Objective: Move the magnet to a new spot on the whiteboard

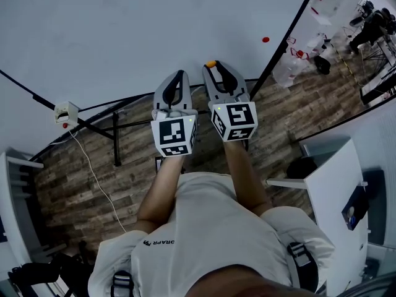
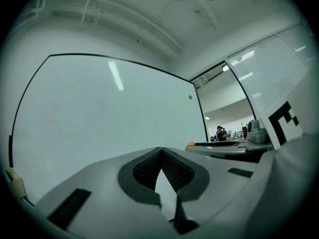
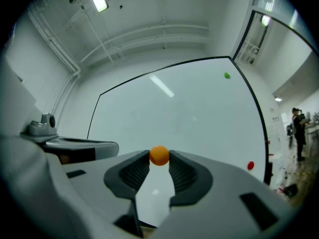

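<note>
- The right gripper (image 3: 159,159) is clamped on the orange magnet (image 3: 159,155). The little ball sits at the very tips of the two jaws, pinched from both sides.
- The whiteboard (image 3: 174,108) fills the view behind it. The magnet is in front of the lower middle of the board. I cannot tell whether it touches the surface or hangs just off it.
- The left gripper (image 2: 161,152) has its jaws together with nothing between them. It is held just left of the right one and does no work.
- The step in hand looks like carrying the magnet to a fresh place. The hold is only at the tips and on a round thing, so it could squirt out. Keep the squeeze even and move without jerks.
- Choose a bare patch well apart from the red magnet (image 3: 250,166) low at the right edge and the green magnet (image 3: 227,75) near the far right corner.
- Bring the magnet square onto the board and let it catch. Only then let the jaws part, and draw straight back so they do not drag it sideways.
</note>
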Motion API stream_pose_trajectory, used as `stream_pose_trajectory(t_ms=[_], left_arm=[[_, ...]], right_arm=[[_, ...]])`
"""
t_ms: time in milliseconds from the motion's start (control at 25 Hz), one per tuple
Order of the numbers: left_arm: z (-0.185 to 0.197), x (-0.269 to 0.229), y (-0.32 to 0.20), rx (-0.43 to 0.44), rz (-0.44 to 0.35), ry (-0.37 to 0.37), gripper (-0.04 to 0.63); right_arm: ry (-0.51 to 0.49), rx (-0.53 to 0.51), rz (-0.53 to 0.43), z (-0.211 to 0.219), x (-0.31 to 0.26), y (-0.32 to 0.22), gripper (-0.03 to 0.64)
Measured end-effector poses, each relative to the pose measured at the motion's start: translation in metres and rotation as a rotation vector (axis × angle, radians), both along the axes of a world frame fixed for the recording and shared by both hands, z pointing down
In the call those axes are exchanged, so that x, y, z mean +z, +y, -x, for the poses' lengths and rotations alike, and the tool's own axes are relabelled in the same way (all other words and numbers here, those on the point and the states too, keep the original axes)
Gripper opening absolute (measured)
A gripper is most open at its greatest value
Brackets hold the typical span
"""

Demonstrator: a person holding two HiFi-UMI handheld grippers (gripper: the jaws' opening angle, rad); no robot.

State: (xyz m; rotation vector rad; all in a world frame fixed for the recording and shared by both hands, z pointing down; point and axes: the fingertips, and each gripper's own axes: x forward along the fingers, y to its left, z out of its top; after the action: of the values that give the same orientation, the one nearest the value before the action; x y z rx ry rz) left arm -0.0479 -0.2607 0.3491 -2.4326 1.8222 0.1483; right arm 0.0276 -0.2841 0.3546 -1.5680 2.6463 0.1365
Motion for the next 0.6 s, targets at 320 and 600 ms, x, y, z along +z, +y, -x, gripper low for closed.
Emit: stream_pose_trajectory(t_ms=[320,600], left_arm=[[0.001,0.002,0.001,-0.001,0.007,0.000,0.003],[0.001,0.004,0.001,-0.009,0.016,0.004,0.003]], right_arm=[[-0.004,0.015,-0.008,-0.004,-0.007,-0.007,0.130],[0.004,0.002,-0.014,0.002,-0.018,-0.012,0.130]])
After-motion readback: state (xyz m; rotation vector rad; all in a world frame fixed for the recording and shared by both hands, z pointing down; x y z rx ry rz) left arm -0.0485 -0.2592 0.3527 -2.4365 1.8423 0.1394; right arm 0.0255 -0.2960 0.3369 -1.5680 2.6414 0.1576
